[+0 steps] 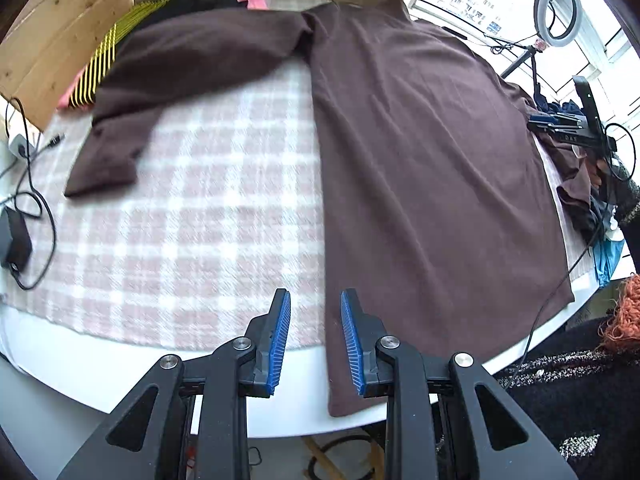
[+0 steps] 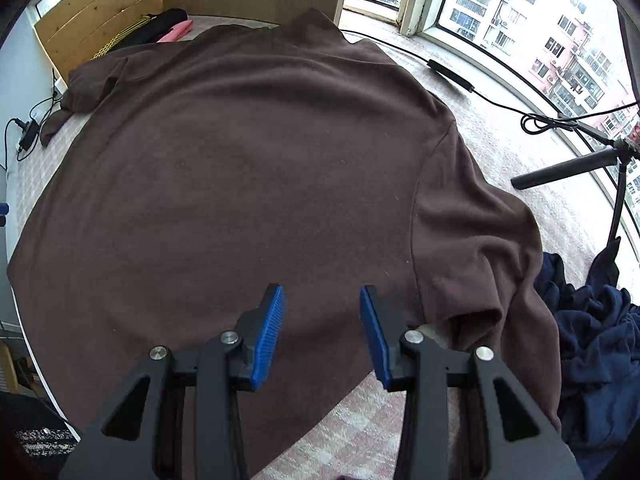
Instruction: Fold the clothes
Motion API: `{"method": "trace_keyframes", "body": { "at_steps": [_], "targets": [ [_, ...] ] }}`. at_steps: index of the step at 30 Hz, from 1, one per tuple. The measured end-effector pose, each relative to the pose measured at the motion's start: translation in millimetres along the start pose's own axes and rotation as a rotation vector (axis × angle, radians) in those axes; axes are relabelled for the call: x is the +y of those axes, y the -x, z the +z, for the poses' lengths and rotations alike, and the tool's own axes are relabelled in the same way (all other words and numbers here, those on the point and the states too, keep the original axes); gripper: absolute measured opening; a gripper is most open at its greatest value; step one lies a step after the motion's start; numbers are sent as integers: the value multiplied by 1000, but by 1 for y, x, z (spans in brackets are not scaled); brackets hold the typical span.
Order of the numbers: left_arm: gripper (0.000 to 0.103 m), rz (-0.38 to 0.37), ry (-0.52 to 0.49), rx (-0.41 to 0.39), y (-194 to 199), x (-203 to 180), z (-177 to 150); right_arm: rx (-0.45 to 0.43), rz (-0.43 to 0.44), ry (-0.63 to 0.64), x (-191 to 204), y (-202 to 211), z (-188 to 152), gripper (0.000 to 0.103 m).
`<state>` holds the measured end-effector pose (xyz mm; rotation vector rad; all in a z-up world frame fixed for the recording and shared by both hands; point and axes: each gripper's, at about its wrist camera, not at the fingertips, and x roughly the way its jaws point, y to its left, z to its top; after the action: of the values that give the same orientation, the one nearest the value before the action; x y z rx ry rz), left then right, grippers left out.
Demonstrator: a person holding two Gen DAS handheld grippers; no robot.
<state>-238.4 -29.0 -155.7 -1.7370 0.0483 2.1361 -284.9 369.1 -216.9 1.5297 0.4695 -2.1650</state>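
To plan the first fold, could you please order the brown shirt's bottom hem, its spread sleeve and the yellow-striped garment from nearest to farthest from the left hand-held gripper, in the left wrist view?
From the left hand-held gripper:
1. Bottom hem, just right, at the table edge.
2. Spread sleeve, far left.
3. Yellow-striped garment, back left corner.

The garment (image 1: 420, 160) is plain dark brown all over, sleeve included. The blanket (image 1: 192, 216) under it is a pale pink and white check. Both the left gripper (image 1: 315, 304) and the right gripper (image 2: 322, 298) are black with ribbed blue pads (image 1: 280, 340). At the far edge lies a black cloth with yellow stripes (image 1: 104, 56) beside something pink (image 1: 253, 0). The crumpled heap (image 2: 596, 340) is navy blue
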Motion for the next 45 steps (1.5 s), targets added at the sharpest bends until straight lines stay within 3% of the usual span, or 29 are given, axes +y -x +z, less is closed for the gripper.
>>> {"method": "trace_keyframes", "body": {
  "at_steps": [6, 9, 10, 15, 18, 22, 24, 27, 31, 33, 34, 37, 40, 45],
  "targets": [
    [24, -13, 16, 32, -22, -5, -26, 4, -20, -75, -26, 1, 0, 39],
    [5, -23, 25, 31, -29, -7, -32, -11, -39, -90, -28, -2, 15, 39],
    [5, -22, 22, 29, -28, -7, -33, -18, -43, -96, -27, -2, 22, 39],
    [4, -13, 2, 21, -29, -13, -36, -107, 209, -101, 24, 2, 80, 39],
    [4, -7, -14, 19, -28, -18, -38, -122, 260, -27, 77, -17, 125, 39],
    [4, -18, -14, 16, -25, -21, -42, -102, 162, 59, 123, -60, 181, 39],
    [4, -24, -13, 14, -24, -23, -43, -72, 93, 57, 122, -79, 202, 39],
    [4, -41, -12, 12, -23, -24, -45, -99, 81, -51, 87, -82, 217, 39],
    [4, -75, -7, 14, -21, -16, -48, -43, 26, -113, 43, -93, 225, 47],
    [4, -79, -7, 16, -20, -15, -49, -2, -88, -53, 31, -103, 220, 47],
    [4, -81, -8, 18, -19, -15, -50, 18, -146, -24, 26, -108, 218, 52],
    [4, -87, -9, 21, -18, -14, -51, 10, -344, -62, 5, -94, 213, 53],
    [4, -94, 3, 38, -15, -11, -51, -76, -203, -70, 26, -68, 219, 53],
    [4, -93, 2, -26, 5, 1, -13, -145, 236, 63, 135, -45, 226, 53]
  ]
}}
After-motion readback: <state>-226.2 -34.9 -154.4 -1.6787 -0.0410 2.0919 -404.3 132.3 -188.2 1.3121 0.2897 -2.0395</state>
